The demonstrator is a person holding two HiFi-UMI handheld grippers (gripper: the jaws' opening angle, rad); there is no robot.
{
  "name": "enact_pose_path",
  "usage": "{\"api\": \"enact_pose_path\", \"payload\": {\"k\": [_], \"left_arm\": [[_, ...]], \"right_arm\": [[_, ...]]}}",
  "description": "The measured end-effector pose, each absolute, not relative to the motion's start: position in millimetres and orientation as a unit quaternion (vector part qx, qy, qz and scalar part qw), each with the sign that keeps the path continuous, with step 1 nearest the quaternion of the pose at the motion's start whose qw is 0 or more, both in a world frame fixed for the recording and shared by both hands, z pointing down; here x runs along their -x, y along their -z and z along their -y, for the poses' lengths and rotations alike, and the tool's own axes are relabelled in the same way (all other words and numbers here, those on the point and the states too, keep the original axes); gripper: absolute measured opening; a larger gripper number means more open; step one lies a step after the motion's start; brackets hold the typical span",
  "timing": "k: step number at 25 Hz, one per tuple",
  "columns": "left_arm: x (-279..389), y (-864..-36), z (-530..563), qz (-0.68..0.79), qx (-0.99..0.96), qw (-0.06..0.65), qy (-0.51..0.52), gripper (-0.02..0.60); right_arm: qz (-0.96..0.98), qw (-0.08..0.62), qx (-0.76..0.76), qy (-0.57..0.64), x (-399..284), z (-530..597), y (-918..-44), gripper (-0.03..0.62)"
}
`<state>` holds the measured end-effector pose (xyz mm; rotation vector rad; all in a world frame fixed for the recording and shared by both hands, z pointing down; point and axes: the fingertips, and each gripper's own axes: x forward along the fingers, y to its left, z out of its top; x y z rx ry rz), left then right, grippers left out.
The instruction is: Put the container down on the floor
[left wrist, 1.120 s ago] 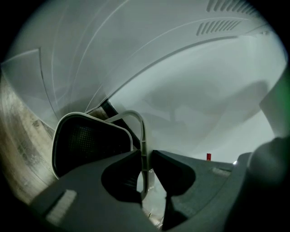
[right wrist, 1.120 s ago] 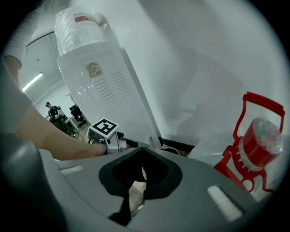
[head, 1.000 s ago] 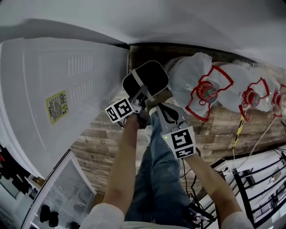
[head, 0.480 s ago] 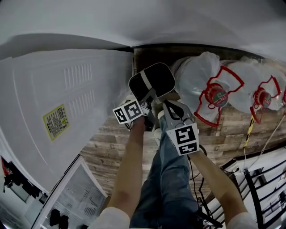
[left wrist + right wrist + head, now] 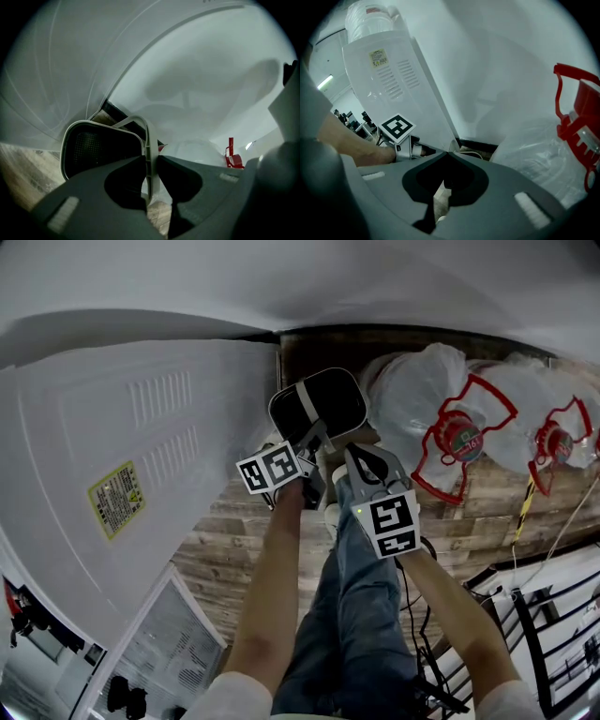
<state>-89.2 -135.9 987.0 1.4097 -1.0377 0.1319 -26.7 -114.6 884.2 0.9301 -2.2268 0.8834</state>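
The container [image 5: 319, 404] is a black bin with a pale rim and a pale strap handle [image 5: 149, 150]. It hangs above the wood floor [image 5: 225, 540], close to the dark skirting. My left gripper [image 5: 312, 442] is shut on that handle, which runs upright between the jaws in the left gripper view, with the bin's dark body [image 5: 98, 150] to the left. My right gripper [image 5: 361, 457] is just right of the bin. In the right gripper view its jaws [image 5: 449, 153] meet with nothing between them.
A tall white appliance [image 5: 122, 465] stands at the left. Big water jugs [image 5: 441, 418] wrapped in clear plastic, with red handles, lie along the wall at the right. A black wire rack [image 5: 553, 615] and cables are at the lower right. The person's legs [image 5: 347, 615] are below the grippers.
The container and both grippers have drifted slightly right and toward the wall in the head view. The left gripper's hold on the handle is unchanged, and the right gripper stays shut.
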Motion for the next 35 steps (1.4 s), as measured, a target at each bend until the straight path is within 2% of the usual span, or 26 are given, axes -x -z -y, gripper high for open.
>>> {"api": "enact_pose_path", "payload": {"k": [9,17,22,33,35], "left_arm": [[101,-986,133,0.485,-0.599,0.634,-0.064,0.086],[145,-989,112,0.571,-0.532,0.62,-0.086,0.092],[170,-995,100,0.617,-0.451,0.641,-0.07,0.112],[194,-1006,90,0.649,-0.42,0.603,-0.196,0.112],[199,-1007,90,0.653,-0.417,0.597,-0.208,0.133]], "right_arm": [[0.835,0.28,-0.342,-0.329,33,117,-879,0.023],[0.832,0.284,-0.341,-0.332,31,105,-877,0.023],[0.835,0.285,-0.332,-0.334,41,97,-880,0.023],[0.843,0.287,-0.314,-0.329,50,98,-876,0.023],[0.843,0.287,-0.316,-0.328,48,100,-875,0.023]]}}
